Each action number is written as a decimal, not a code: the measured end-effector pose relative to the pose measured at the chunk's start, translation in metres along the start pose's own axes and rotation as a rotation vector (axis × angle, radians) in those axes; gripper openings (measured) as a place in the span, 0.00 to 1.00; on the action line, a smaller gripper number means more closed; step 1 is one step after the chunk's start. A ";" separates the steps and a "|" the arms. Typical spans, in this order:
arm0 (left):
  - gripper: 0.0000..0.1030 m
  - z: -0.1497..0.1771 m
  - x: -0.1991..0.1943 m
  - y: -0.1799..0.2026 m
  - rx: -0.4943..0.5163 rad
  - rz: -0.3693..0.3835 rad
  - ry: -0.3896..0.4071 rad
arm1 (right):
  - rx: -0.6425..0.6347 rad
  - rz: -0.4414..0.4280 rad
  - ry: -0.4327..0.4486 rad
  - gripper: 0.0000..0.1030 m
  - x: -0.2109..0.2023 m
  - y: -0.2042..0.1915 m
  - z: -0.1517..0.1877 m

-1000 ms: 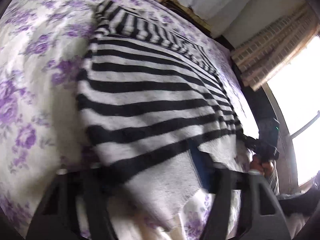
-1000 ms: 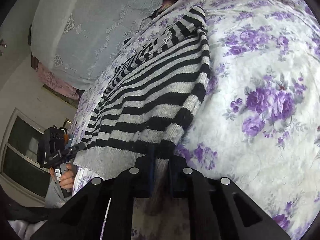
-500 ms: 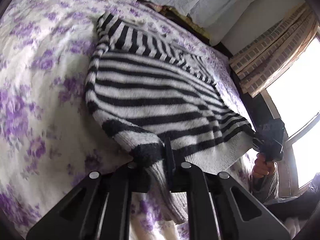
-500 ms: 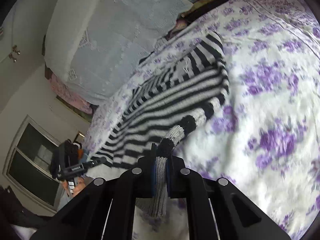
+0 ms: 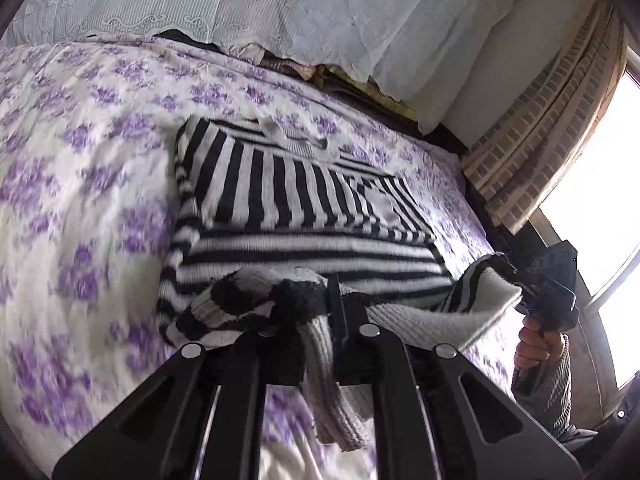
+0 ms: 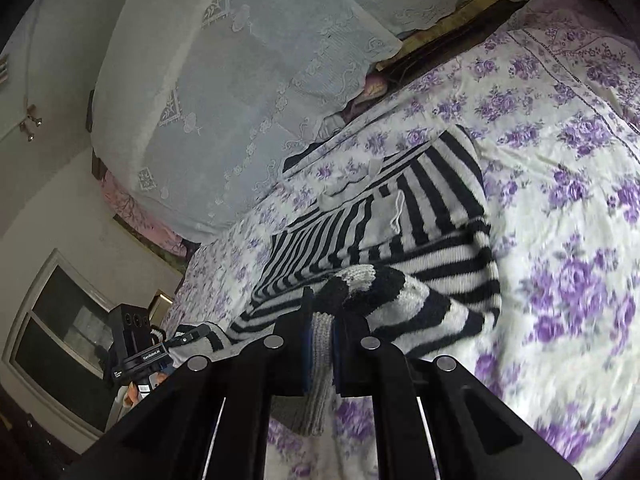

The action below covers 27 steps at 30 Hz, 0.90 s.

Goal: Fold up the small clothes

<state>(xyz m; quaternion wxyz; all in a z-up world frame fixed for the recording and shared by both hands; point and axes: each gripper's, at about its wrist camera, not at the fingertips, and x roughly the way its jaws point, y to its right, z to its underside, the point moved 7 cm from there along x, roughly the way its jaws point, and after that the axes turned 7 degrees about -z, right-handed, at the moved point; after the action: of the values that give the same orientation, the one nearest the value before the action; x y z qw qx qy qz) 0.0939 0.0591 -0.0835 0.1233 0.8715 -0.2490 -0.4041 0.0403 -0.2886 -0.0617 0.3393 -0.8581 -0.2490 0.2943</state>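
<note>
Knitted wool, black and white striped: 1 small sweater (image 5: 304, 208) lies on the white bedspread printed with purple flowers (image 5: 80, 184), at the centre of both wrist views. Its far half rests flat on the bedspread, neckline toward the top of the frame; its near hem edge is raised off the bedspread and bunched.

The black 2-finger left gripper (image 5: 334, 312), at lower centre of the left wrist view, is clamped on the grey ribbed hem, with a strip of hem hanging down between the fingers. Its jaws have just been closing, with the knit between them. The black 2-finger right gripper (image 6: 320, 320), at lower centre of the right wrist view, is likewise pinched tight on the ribbed hem at the opposite corner, fabric trailing below.

In the left wrist view, the right gripper appears at the right edge, held by a hand (image 5: 538, 342) in a grey knit sleeve. A white lace cover (image 5: 280, 4) drapes across the top of the frame. No containers are visible.
</note>
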 end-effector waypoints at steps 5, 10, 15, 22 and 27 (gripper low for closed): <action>0.08 -0.024 0.011 0.000 -0.001 -0.013 0.017 | 0.006 0.018 0.002 0.08 0.019 0.006 -0.021; 0.08 -0.049 0.024 -0.005 0.001 -0.040 0.030 | 0.013 0.034 0.010 0.08 0.039 0.013 -0.044; 0.08 -0.070 0.042 -0.009 0.000 -0.069 0.039 | 0.027 0.047 0.028 0.08 0.055 0.023 -0.066; 0.08 -0.105 0.059 -0.021 -0.048 -0.084 0.067 | 0.061 0.061 0.065 0.08 0.071 0.039 -0.097; 0.08 -0.123 0.077 -0.031 -0.083 -0.080 0.070 | 0.088 0.054 0.079 0.08 0.089 0.050 -0.115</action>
<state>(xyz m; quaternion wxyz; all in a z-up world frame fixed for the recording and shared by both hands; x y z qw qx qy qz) 0.2405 0.0464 -0.0671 0.1518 0.8885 -0.1924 -0.3881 0.1919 -0.3151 -0.0592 0.3782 -0.8596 -0.1988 0.2801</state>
